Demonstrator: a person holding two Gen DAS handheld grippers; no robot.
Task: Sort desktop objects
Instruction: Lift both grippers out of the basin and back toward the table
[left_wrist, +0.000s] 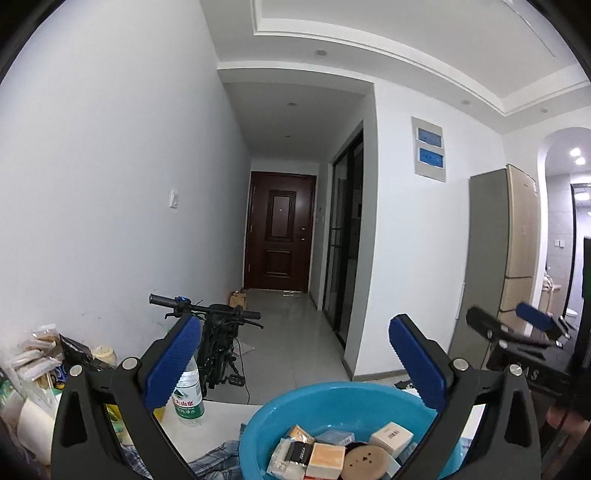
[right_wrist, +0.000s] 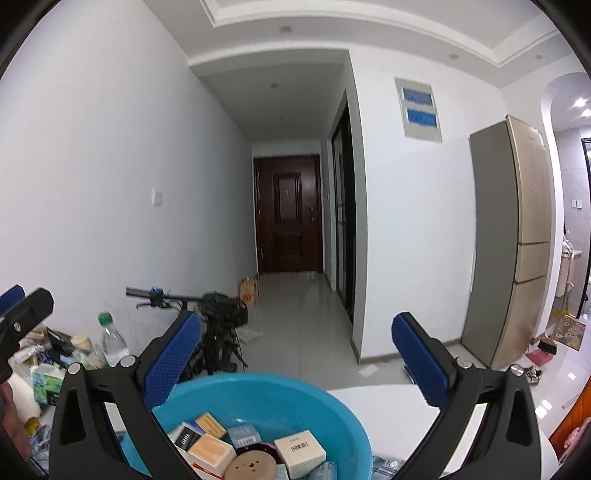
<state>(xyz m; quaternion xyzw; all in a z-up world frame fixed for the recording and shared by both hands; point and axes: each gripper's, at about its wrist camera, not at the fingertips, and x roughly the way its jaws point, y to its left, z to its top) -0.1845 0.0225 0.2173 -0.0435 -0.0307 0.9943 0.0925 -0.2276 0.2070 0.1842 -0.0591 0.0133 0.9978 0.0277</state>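
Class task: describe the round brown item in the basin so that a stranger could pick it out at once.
Find the blue basin on the white table. Among the small boxes inside lies a flat brown disc, the only round thing there, with small dark holes in its top.

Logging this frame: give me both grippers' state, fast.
Left gripper: open, holding nothing, above the blue basin.
Right gripper: open, holding nothing.

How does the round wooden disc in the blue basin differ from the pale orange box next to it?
The round wooden disc is circular, flat and brown, with small dark holes in its top; the pale orange box is rectangular, blocky and plain-faced. The disc is darker, the box a lighter peach. Both lie among other small boxes inside the blue basin, side by side.
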